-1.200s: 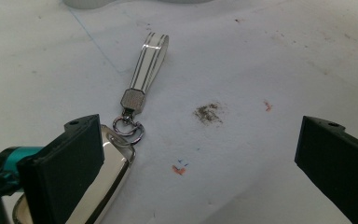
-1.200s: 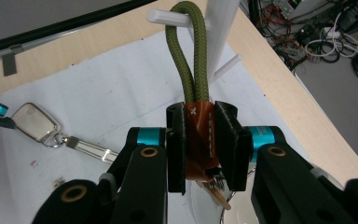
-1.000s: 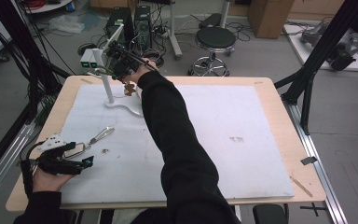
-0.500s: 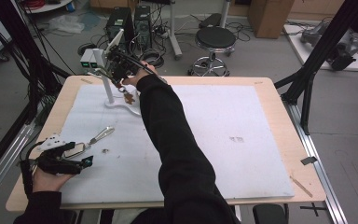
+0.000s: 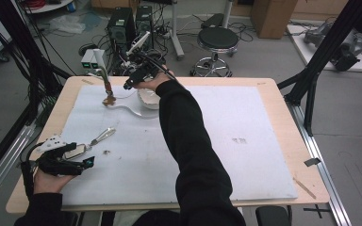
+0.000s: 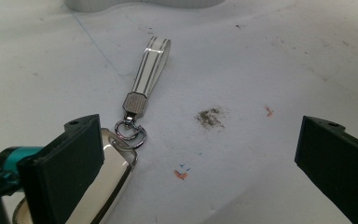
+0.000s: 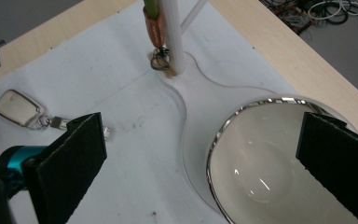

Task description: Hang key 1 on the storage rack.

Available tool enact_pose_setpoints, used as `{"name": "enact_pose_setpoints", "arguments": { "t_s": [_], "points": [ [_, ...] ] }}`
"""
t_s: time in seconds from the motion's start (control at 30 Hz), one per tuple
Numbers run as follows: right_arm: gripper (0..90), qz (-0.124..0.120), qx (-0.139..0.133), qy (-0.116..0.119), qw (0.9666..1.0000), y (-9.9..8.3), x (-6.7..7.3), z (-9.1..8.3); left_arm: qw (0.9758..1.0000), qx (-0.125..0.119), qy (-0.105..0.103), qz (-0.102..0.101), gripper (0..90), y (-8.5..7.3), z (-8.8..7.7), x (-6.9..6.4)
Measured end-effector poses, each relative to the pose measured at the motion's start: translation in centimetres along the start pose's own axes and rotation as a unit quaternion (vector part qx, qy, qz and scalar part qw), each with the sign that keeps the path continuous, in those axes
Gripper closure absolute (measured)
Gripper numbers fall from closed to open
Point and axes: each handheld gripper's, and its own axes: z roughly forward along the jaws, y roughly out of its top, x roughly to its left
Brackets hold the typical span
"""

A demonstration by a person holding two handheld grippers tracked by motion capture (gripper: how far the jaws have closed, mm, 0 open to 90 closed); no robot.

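Two grippers are being held over one white mat (image 5: 245,117) on one wooden table (image 5: 283,101). The right gripper (image 5: 131,84) is being held at the far side, and its jaws have just been opening; they are being kept wide apart now, with nothing pinched between them. Below and between these jaws, in the right gripper view, one white bowl (image 7: 270,163) with a shiny rim is being seen, and it is looking empty inside. The bowl is being carried by one flat white stand (image 7: 196,98), which is lying on the mat. One white post (image 7: 173,37) is rising from the stand just past the jaws, and one brown and green keychain (image 7: 154,32) is hanging on it, with its metal ring touching the foot of the post. The left gripper (image 5: 82,162) is being held at the near side, and its jaws are also being kept wide apart, gripping nothing. One silver key fob (image 6: 107,177) is lying on the mat right beside the left jaw, partly hidden behind it. One small ring (image 6: 130,133) and one white striped strap (image 6: 151,65) are joined to the fob and are stretching away, past the tips of the jaws. One small grey smudge (image 6: 209,116) is being seen on the mat between the two jaws.
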Motion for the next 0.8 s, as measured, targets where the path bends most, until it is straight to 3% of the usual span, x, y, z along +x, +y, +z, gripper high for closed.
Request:
{"name": "enact_pose_setpoints", "arguments": {
  "t_s": [0.2, 0.47, 0.8],
  "points": [
    [0.6, -0.003, 0.002, -0.004, 1.0, -1.3, -0.1, -0.8, 1.0, 0.0, 0.0, -0.001, 1.7, 0.0, 0.0, 0.0],
    [0.5, -0.028, 0.019, -0.016, 0.9993, -1.9, 0.9, -1.8, 1.0, -0.005, 0.0, -0.004, 1.7, 0.1, 0.0, 0.1],
    [0.6, -0.028, 0.006, -0.016, 0.9995, -3.6, 1.2, -3.3, 1.0, -0.005, 0.002, -0.003, 1.7, 0.1, -0.1, 0.1]
  ]
}}
